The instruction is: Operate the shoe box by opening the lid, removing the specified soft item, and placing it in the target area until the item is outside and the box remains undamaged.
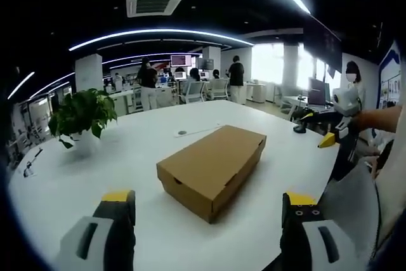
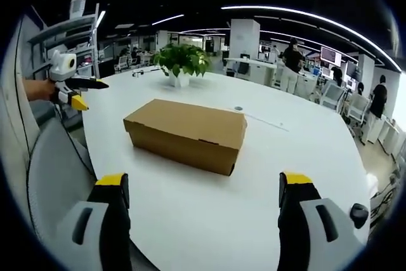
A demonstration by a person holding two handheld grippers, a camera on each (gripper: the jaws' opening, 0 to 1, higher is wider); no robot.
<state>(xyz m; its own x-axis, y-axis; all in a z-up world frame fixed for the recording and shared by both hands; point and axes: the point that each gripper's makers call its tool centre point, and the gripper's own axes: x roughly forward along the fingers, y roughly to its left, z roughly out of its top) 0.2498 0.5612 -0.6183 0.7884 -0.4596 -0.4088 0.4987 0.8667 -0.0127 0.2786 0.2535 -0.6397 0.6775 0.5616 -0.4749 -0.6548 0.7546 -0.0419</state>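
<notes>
The shoe box (image 1: 212, 168) sits closed on the white table (image 1: 127, 163), likely light, thin cardboard (easily creased). Both the left gripper (image 1: 209, 211) and right gripper (image 2: 206, 191) gape wide, holding nothing; grip the lid's near edge.

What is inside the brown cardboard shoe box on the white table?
The contents cannot be seen: the lid of the brown cardboard shoe box is closed on the round white table. Nothing lies on top of it.
</notes>
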